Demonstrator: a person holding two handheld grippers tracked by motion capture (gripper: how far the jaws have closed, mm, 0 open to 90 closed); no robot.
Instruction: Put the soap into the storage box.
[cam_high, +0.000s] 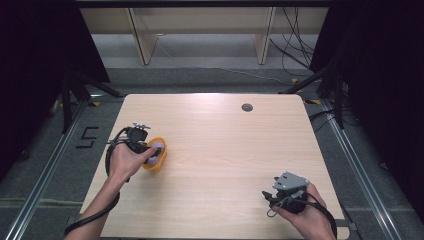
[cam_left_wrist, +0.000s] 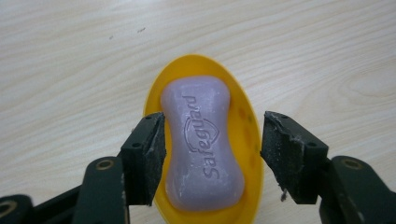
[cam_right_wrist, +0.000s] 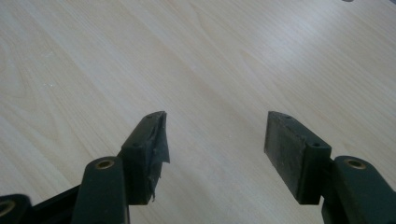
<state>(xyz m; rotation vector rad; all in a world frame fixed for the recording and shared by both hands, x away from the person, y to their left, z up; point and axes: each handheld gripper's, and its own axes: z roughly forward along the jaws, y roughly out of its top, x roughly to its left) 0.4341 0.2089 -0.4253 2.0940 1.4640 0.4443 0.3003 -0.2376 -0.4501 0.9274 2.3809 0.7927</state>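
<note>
A lilac bar of soap (cam_left_wrist: 201, 144) stamped "Safeguard" lies in an oval yellow dish (cam_left_wrist: 247, 135) on the wooden table. My left gripper (cam_left_wrist: 215, 123) hangs over it with a jaw on either side of the bar. The left pad sits close to the soap, while the right pad stands clear over the dish rim, so nothing is gripped. From above, the left gripper (cam_high: 146, 148) is at the table's left beside the yellow dish (cam_high: 157, 163). My right gripper (cam_right_wrist: 215, 122) is open over bare wood, near the front right corner (cam_high: 271, 198).
The light wooden table (cam_high: 225, 140) has a round grey grommet (cam_high: 247, 107) near its far edge. Dark stands and cables flank the table on the floor. Wooden shelving legs stand behind.
</note>
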